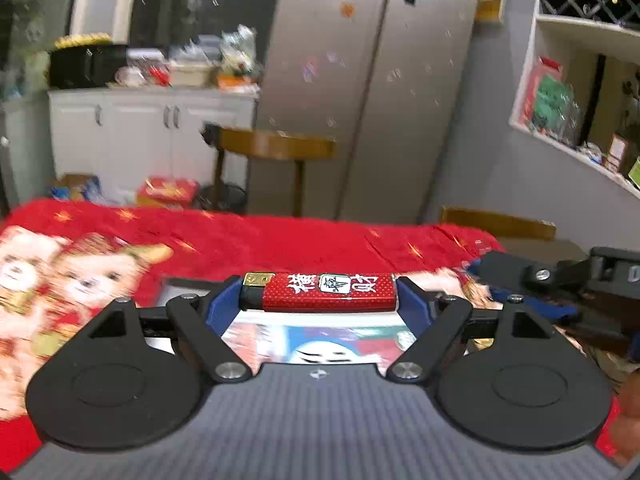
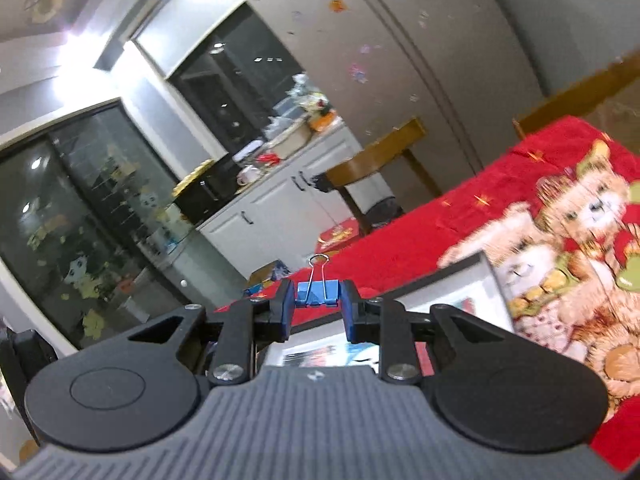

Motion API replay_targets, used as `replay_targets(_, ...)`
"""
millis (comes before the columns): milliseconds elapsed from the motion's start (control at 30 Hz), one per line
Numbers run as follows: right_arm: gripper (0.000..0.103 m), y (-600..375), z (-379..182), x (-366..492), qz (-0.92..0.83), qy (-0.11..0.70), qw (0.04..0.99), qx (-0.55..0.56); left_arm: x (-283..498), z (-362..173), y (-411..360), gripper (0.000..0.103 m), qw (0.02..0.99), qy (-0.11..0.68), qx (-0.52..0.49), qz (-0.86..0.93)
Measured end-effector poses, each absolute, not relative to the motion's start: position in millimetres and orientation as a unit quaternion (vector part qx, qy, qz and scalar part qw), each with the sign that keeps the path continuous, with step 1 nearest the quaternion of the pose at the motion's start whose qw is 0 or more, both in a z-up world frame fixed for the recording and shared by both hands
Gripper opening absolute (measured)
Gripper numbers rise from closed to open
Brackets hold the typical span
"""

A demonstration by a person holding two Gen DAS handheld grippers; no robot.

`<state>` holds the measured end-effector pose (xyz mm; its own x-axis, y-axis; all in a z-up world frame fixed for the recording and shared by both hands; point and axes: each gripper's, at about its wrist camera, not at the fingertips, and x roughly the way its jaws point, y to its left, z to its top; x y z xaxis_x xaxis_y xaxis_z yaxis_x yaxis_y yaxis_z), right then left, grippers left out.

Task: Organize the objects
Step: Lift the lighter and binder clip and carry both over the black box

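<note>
My left gripper [image 1: 320,294] is shut on a red lighter [image 1: 324,291] with white characters, held crosswise end to end between the blue pads, above a white-rimmed picture tray [image 1: 320,340] on the red table. In the right wrist view my right gripper [image 2: 318,300] is shut on a blue binder clip [image 2: 317,293], its wire handle pointing up. It hangs tilted over the same tray [image 2: 472,280]. The right gripper's black body [image 1: 560,280] shows at the right edge of the left wrist view.
A red cloth with bear pictures [image 1: 100,272] [image 2: 580,216] covers the table. Wooden chairs [image 1: 276,148] [image 1: 496,222] stand past its far edge. Behind are a steel fridge [image 1: 360,80], white cabinets with clutter [image 1: 152,120], a shelf unit [image 1: 580,100] and boxes on the floor [image 1: 168,192].
</note>
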<state>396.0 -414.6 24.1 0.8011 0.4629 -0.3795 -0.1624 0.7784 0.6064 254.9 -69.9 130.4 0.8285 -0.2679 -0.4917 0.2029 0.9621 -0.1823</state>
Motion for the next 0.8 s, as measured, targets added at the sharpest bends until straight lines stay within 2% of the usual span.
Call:
replay_targets(333,0.028,-427.2,-20.9,419.8,0.129,0.337,0.892,0.273,299.4,69.6,-101.8,0.085,0.926,0.339,-0.054,-0.158)
replay_targets(800,0.028,-416.4,-55.1,431.9,0.095,0.394,0.874,0.269,324.0,33.6,-89.1,0.085,0.887,0.420,-0.063,-0.182)
